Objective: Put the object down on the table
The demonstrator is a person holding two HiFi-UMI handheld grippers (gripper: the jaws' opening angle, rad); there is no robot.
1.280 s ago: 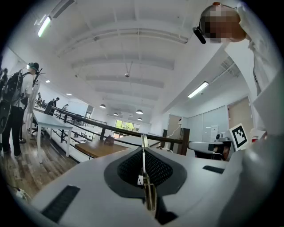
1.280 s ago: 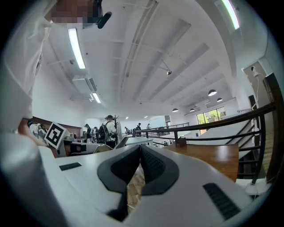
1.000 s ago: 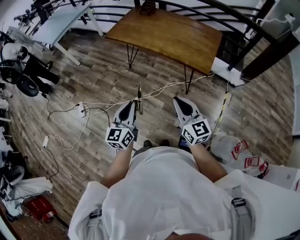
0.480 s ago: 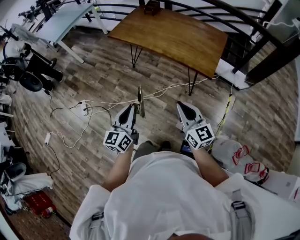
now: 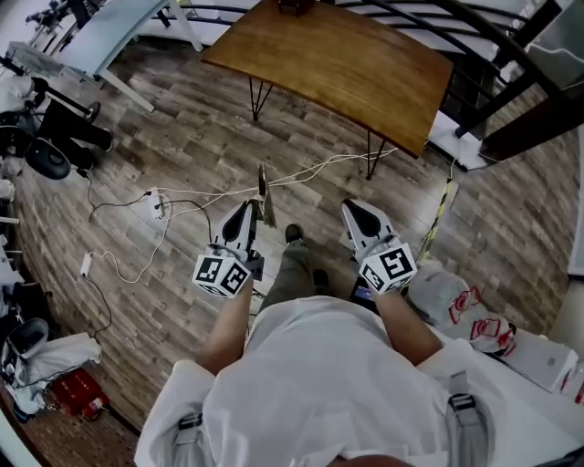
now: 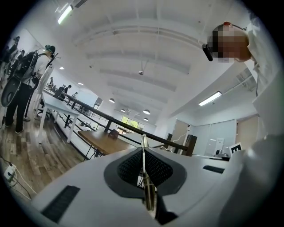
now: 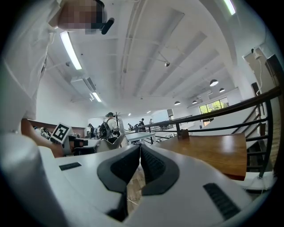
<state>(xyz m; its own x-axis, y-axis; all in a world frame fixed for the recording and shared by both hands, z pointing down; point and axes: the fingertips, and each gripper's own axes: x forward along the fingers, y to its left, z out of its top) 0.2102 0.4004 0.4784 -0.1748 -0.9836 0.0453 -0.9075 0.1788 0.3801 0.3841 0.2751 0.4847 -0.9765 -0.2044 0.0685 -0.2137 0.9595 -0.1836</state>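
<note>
— Which step are we at?
— We judge it is the carrying. The table stands well ahead of us, across the floor.
— And the grippers?
— The left gripper is clenched on the object, a thin metal piece standing upright above the floor. The right gripper is closed on nothing.
— What next?
— We should reach the table's near edge, lower the object flat, then release.

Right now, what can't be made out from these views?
1) What the thin object in the left gripper jaws is: edge-on in the left gripper view, tiny in the head view.
2) The dark item at the wooden table far edge: cut off by the head view's top edge.
</note>
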